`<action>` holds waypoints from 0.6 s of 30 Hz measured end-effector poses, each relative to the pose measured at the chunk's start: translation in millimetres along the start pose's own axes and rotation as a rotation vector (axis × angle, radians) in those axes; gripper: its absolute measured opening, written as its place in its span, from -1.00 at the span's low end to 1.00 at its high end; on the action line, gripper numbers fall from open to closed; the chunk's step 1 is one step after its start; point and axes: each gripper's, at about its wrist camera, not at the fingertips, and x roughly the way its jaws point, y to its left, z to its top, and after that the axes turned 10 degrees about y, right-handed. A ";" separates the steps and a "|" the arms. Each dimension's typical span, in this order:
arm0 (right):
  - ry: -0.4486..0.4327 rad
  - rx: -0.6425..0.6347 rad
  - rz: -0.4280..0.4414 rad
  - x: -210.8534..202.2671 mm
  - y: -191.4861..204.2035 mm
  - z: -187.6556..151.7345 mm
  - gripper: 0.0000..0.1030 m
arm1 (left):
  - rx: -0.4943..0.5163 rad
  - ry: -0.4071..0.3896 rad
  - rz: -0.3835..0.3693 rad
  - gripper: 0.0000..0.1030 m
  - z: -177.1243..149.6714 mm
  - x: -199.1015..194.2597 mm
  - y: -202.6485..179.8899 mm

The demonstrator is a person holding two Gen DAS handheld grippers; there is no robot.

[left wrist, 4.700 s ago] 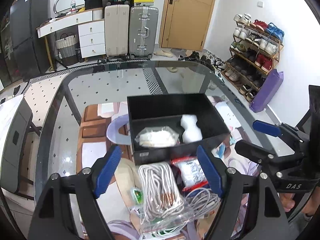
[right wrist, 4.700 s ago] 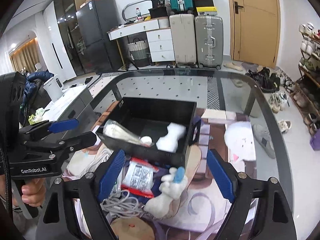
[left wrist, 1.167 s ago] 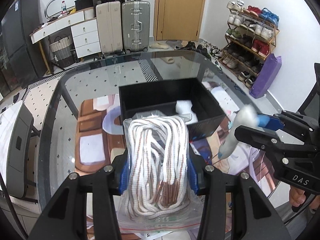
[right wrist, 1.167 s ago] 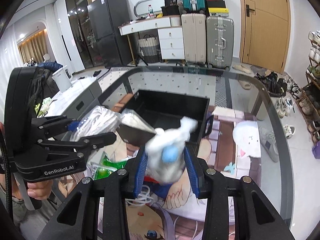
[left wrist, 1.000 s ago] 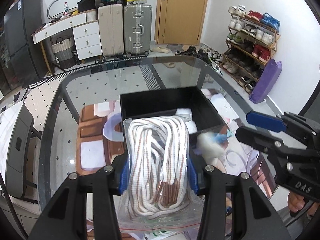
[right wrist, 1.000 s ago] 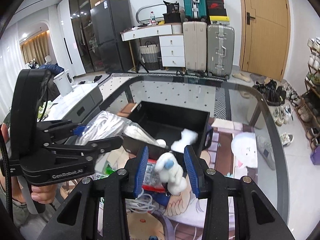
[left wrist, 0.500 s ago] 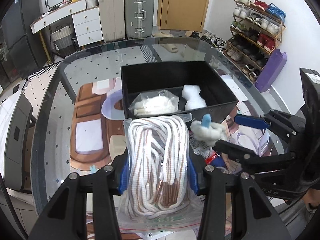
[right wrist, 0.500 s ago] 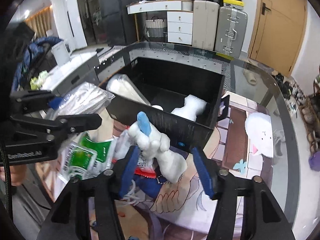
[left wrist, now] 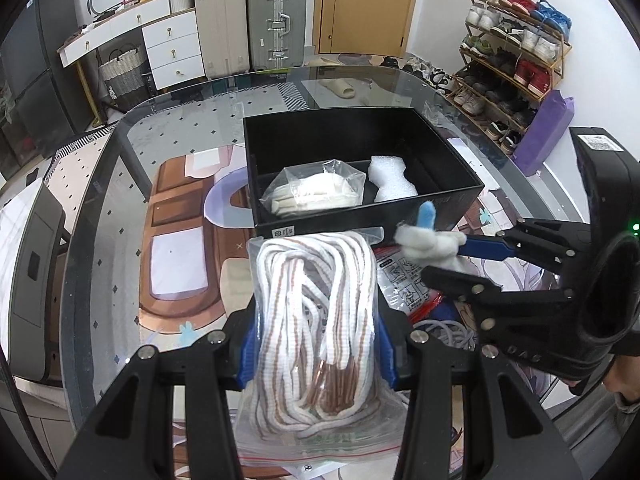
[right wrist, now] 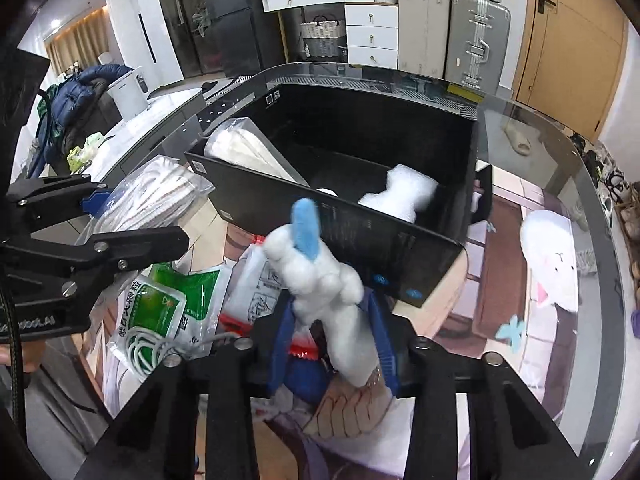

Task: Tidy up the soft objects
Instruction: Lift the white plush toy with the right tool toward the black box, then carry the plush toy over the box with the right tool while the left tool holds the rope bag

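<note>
Rope and plush, each pinched in a tool beside the black box.

Left tool is clamped on a crinkly clear zip bag of rope, thick white cord with brown stripes wound in loose loops, held just short of the near wall of the black box. Right tool squeezes a fuzzy white plush toy with a smooth blue tip, upright in front of the same wall. Rigid, matte and rectangular, the box sits on the glass tabletop and holds a clear bag of cream-coloured fabric at its left and a bumpy white foam piece with a pinched waist at its right. Glossy printed pouches and thin white cable lie on the tabletop below both tools.
</note>
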 end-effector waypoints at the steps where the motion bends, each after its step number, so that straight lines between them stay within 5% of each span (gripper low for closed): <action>1: 0.002 0.004 0.006 -2.3 0.1 -1.2 -0.40 | 0.001 0.000 0.001 -0.11 -0.3 0.0 0.3; 6: -0.010 0.062 0.095 -20.1 -3.6 -7.1 -0.45 | -0.003 -0.002 0.002 -0.11 0.3 -0.8 0.8; 18: -0.085 0.002 0.051 -55.0 18.8 -16.6 -0.45 | 0.008 -0.010 0.007 -0.11 2.8 -2.9 -3.0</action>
